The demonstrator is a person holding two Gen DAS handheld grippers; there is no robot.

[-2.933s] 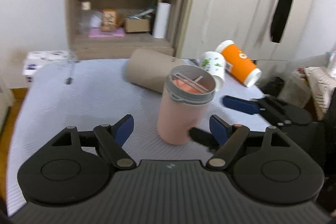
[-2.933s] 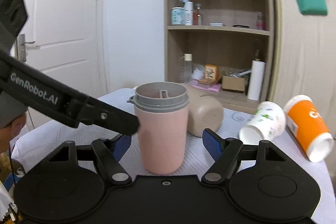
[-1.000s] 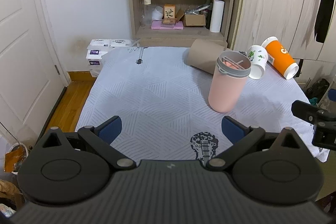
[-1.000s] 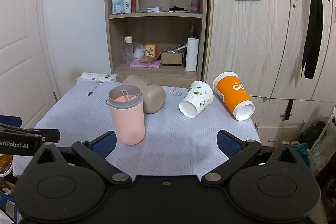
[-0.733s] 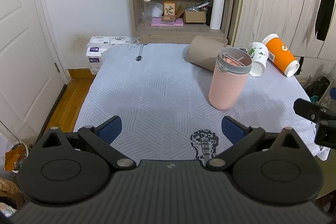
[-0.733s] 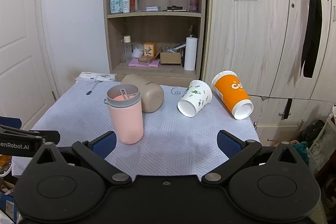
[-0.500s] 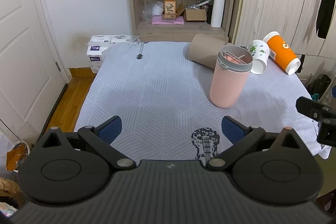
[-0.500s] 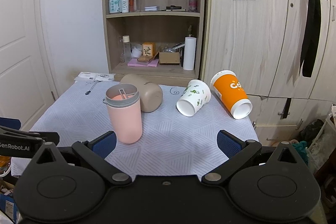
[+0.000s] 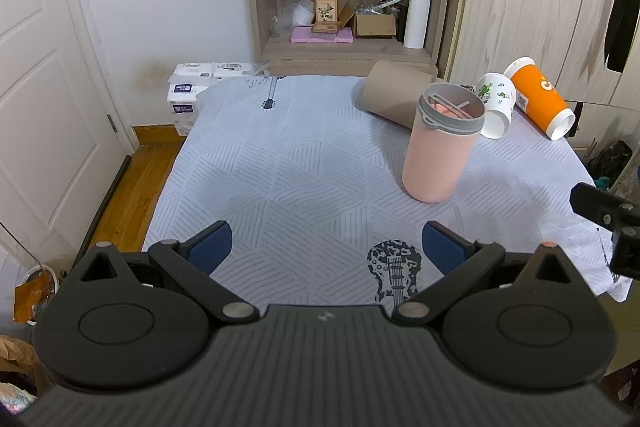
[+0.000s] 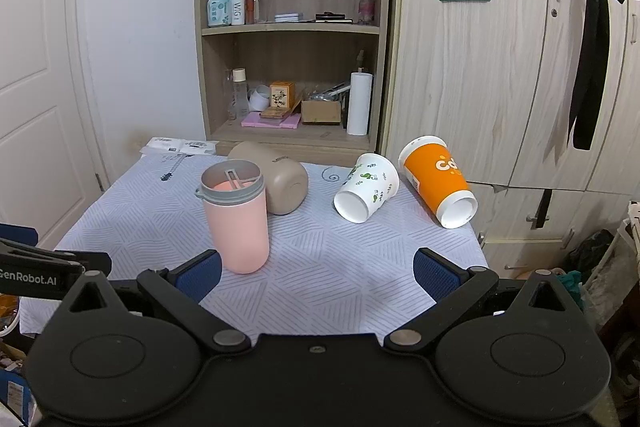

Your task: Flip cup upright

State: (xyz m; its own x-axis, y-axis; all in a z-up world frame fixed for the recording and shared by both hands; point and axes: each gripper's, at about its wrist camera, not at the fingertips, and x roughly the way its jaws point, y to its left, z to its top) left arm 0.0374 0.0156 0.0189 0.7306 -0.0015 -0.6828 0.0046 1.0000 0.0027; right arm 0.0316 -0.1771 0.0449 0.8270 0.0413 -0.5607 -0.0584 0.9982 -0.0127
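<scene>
Standing upright on the table (image 10: 352,291), the pink cup (image 10: 237,223) has its grey rim and open mouth facing up, and it sits toward the near left part of the patterned cloth (image 9: 304,163) as your right camera sees it. Just behind it, toward the far edge, the beige cup (image 10: 280,183) lies on its side; whether the two touch cannot be told. Farther toward the right edge the white leaf-print cup (image 10: 366,187) lies on its side with its mouth turned toward you, and the orange cup (image 10: 438,179) lies beside it at the far right corner, mouth also toward you.

Your left gripper (image 9: 326,247) is spread wide over the near edge of the table, with nothing between its blue pads, above the printed guitar (image 9: 394,269) on the cloth. Your right gripper (image 10: 316,273) is likewise spread wide and holds nothing; the pink cup stands just beyond its left pad, clear of both fingers. Behind the table stands a wooden shelf unit (image 10: 292,27) with bottles and boxes.
</scene>
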